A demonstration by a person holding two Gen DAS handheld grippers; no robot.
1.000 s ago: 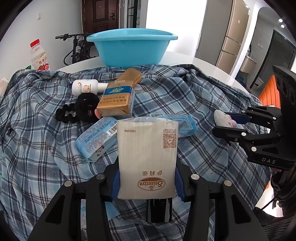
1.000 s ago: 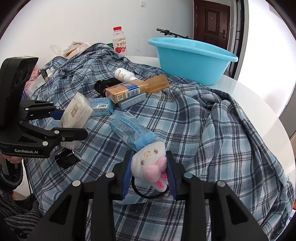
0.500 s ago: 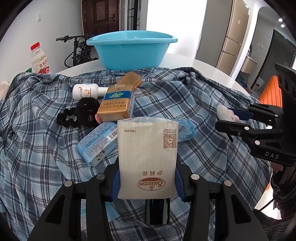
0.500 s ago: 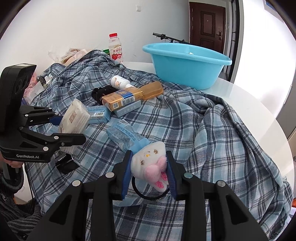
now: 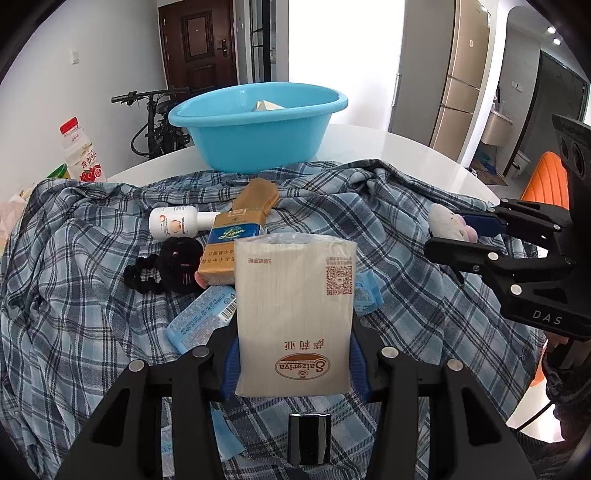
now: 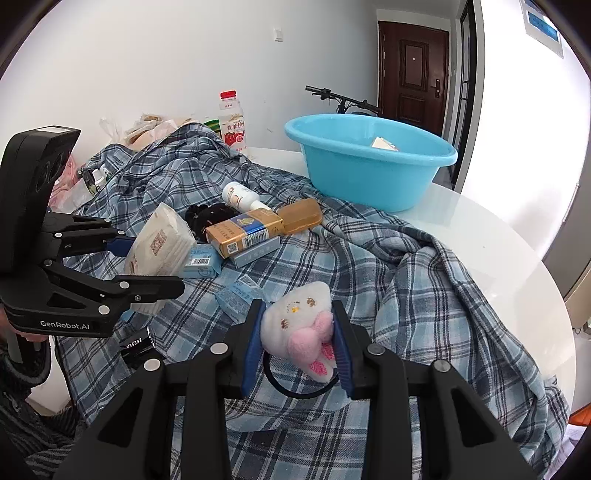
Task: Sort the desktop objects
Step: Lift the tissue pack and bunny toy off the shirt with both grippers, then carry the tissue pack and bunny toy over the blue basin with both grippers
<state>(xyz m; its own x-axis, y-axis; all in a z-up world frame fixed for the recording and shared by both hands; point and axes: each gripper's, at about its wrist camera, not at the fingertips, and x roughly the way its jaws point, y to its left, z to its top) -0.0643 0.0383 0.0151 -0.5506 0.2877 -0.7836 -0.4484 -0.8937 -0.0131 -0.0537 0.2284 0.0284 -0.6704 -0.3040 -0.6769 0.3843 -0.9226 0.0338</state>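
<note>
White plush hair tie [image 6: 301, 325] sits clamped in right hand-held gripper [image 6: 297, 345].

Background stuff: a bike [image 5: 155, 122] parked by a dark brown door [image 5: 199, 48], and tall beige cabinets [image 5: 461, 85] off to the right with an orange chair [image 5: 550, 181] near them. The white table [image 6: 491, 236] is round and glossy, with a light switch [image 6: 277, 34] up on the white wall.
</note>
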